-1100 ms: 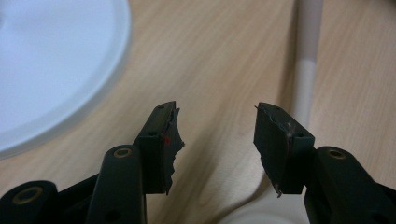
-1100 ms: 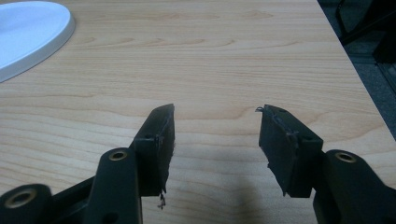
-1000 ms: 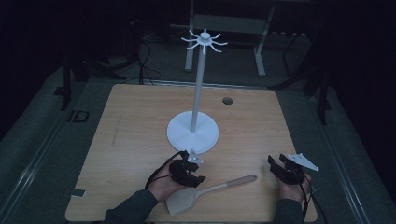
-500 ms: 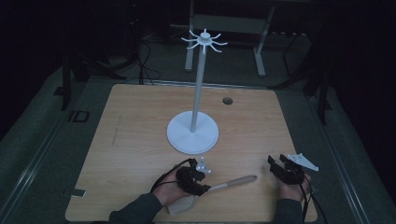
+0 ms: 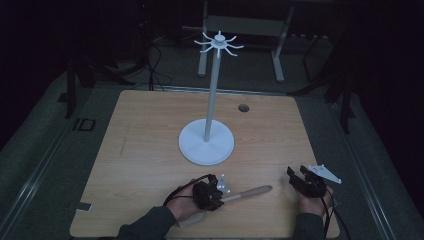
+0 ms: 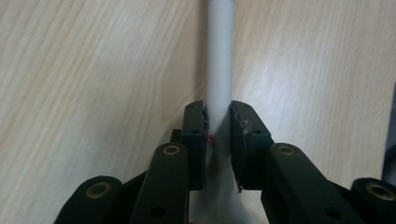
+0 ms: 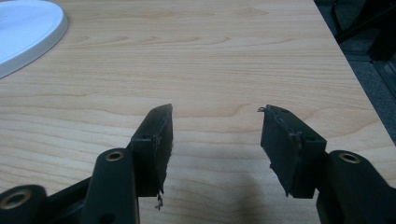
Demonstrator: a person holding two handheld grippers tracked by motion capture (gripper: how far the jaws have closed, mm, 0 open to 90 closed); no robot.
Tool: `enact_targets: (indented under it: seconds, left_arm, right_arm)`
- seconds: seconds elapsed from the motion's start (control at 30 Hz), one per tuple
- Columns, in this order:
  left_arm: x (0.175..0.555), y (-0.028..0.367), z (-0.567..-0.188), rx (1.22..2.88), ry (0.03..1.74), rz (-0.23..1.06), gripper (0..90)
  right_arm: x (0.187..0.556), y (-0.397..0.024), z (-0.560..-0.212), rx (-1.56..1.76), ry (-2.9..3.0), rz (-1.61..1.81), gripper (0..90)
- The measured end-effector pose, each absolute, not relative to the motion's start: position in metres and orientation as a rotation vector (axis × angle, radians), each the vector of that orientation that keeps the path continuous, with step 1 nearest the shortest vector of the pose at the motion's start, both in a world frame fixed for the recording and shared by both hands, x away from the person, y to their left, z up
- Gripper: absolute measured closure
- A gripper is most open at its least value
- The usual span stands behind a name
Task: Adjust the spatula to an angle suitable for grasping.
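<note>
A pale spatula [image 5: 250,192] lies on the wooden table [image 5: 150,150] near the front edge, its handle pointing right and its blade under the person's left hand. My left gripper [image 5: 218,195] is shut on the handle close to the blade. In the left gripper view both pads press the grey-white handle [image 6: 219,56] of the spatula, with my left gripper [image 6: 218,116] low over the table. My right gripper [image 5: 295,179] rests at the front right, apart from the spatula. Its jaws stand open over bare wood in the right gripper view [image 7: 215,126].
A white stand [image 5: 206,142] with a round base, a tall pole and several hooks on top [image 5: 218,42] stands mid-table; its base [image 7: 23,32] shows at the upper left of the right gripper view. A small dark hole [image 5: 243,107] lies behind it. The table's right edge [image 7: 355,70] is close.
My left gripper has shifted a little right and toward the person, onto the spatula's handle, and has shut on it. The right gripper has stayed still.
</note>
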State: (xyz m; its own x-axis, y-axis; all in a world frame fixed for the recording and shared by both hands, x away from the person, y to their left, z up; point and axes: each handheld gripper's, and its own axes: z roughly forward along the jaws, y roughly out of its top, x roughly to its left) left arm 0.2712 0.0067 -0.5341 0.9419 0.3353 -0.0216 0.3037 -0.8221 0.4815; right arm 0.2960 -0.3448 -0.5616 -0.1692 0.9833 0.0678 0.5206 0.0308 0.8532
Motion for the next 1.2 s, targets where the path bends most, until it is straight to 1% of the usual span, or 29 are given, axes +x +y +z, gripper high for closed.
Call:
enact_targets:
  seconds: [0.17,0.37,0.5,0.63,0.73,0.87,0.93,0.97,1.1,1.2]
  left_arm:
    - [0.276,0.019,-0.533,2.630,0.443,0.106,77.5]
    - [0.286,0.049,-0.530,2.680,0.437,0.107,77.5]
    - [0.292,0.071,-0.529,2.697,0.479,0.097,77.4]
    - [0.298,0.082,-0.527,2.670,0.572,0.091,76.4]
    - [0.302,0.080,-0.526,2.648,0.618,0.082,73.3]
    - [0.308,0.066,-0.524,2.658,0.646,0.075,70.0]
    - [0.312,0.059,-0.524,2.632,0.702,0.051,68.5]
    - [0.314,0.056,-0.524,2.621,0.728,0.032,68.5]
    - [0.319,0.043,-0.522,2.621,0.755,0.034,69.0]
    - [0.322,0.033,-0.520,2.656,0.727,0.047,70.0]
  right_arm:
    - [0.296,-0.345,-0.562,1.535,1.741,1.048,43.3]
    - [0.296,-0.345,-0.562,1.536,1.741,1.047,43.2]
    - [0.296,-0.345,-0.562,1.537,1.742,1.045,43.1]
    - [0.296,-0.345,-0.562,1.538,1.743,1.042,43.1]
    - [0.296,-0.345,-0.562,1.538,1.745,1.040,42.8]
    - [0.296,-0.344,-0.562,1.535,1.749,1.040,42.5]
    - [0.296,-0.345,-0.562,1.537,1.748,1.042,42.2]
    - [0.296,-0.345,-0.562,1.539,1.748,1.044,42.1]
    - [0.296,-0.345,-0.562,1.542,1.746,1.049,41.8]
    - [0.296,-0.345,-0.562,1.542,1.748,1.049,41.6]
